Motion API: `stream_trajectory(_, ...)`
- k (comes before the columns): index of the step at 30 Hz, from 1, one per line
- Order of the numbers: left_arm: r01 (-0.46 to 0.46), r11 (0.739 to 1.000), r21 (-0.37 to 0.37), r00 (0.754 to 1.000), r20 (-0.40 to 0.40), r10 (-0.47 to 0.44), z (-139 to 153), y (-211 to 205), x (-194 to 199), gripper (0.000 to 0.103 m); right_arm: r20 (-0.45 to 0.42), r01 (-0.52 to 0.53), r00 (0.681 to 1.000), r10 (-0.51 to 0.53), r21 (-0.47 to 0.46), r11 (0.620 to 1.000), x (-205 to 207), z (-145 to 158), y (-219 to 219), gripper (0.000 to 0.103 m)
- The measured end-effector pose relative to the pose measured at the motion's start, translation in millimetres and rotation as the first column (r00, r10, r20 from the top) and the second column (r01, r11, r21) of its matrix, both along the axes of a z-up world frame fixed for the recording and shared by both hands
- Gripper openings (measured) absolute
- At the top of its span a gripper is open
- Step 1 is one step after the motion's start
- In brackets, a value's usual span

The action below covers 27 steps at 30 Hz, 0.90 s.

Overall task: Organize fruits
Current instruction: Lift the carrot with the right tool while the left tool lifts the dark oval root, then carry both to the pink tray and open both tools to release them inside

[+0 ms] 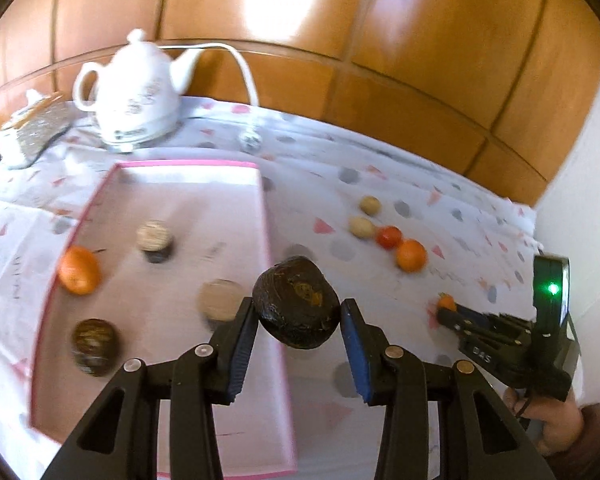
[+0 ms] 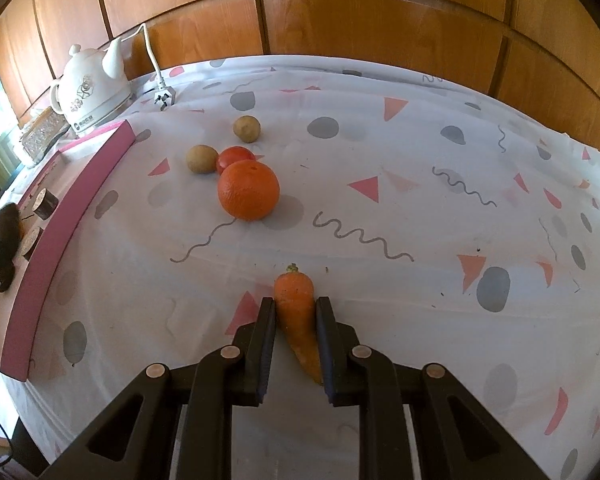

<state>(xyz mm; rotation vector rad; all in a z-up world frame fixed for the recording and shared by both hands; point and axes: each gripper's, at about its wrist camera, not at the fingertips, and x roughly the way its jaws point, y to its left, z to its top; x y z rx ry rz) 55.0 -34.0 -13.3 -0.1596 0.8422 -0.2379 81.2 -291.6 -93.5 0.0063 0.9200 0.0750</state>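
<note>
A: Low centre, the right gripper is clamped on the carrot, which is stiff and tapered, so the thick end suits.

B: The left gripper holds the dark fruit by its sides. It looks rounded, maybe slippery. Beyond lies the pink tray.

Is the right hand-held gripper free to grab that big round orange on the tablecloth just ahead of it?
Probably not yet: the right hand-held gripper is shut on a small orange carrot. The path to the big round orange looks clear otherwise.
</note>
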Motion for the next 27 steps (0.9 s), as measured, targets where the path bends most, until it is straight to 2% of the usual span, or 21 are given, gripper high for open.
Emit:
stream_trajectory(14,-0.199,0.979,0.049,0.98,-0.007,0.199,-14,81,6,0.043,0.0,0.036,0.999,-0.036,-0.038,0.999,-1,2,9,0.02)
stream_trajectory(22,-0.224,0.973,0.055,0.974,-0.017,0.225,-19,92,5,0.043,0.023,0.003,1.0,-0.003,-0.021,1.0,-3,12,26,0.02)
stream_trajectory(27,-0.242,0.969,0.06,0.97,-0.001,0.242,-16,93,4,0.044,0.05,-0.056,0.997,0.056,0.0,0.998,-4,25,47,0.02)
